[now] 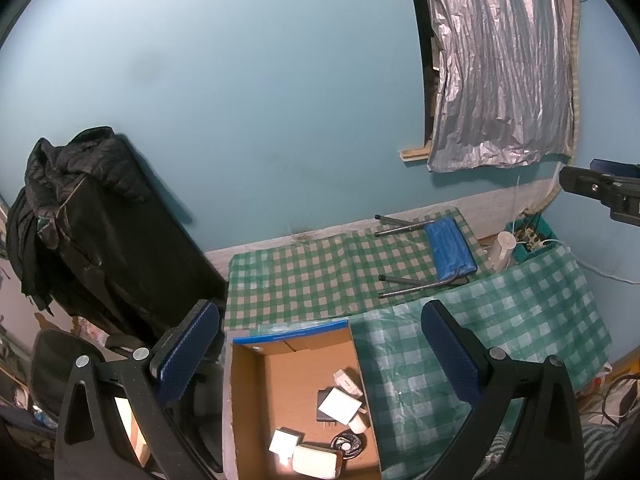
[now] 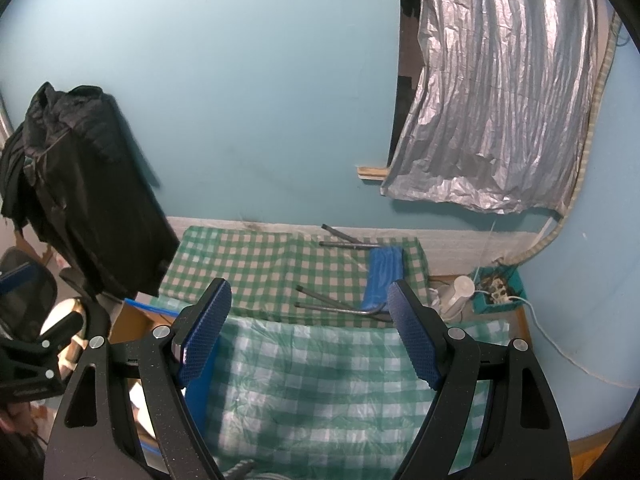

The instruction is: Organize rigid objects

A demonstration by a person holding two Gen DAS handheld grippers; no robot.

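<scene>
An open cardboard box point(image 1: 248, 384) with a blue rim stands at the left edge of the green checked tablecloth point(image 1: 500, 340). Inside lie several small rigid items: white chargers point(image 1: 338, 405), a white case point(image 1: 314, 460), a dark round disc point(image 1: 347, 443). My left gripper point(image 1: 320, 360) hovers above the box, jaws wide open, nothing between them. My right gripper point(image 2: 310, 332) is open and empty over the tablecloth point(image 2: 320, 380); the box corner point(image 2: 132, 320) shows at its left. Part of the right gripper point(image 1: 600, 192) shows at the far right of the left wrist view.
A small blue folding stool point(image 1: 448, 248) lies on its side at the back of the cloth. A black jacket point(image 1: 80, 216) hangs on a chair at left. A teal tray point(image 2: 498, 290) with a power strip and a white cup point(image 2: 460, 292) sit at right by the wall.
</scene>
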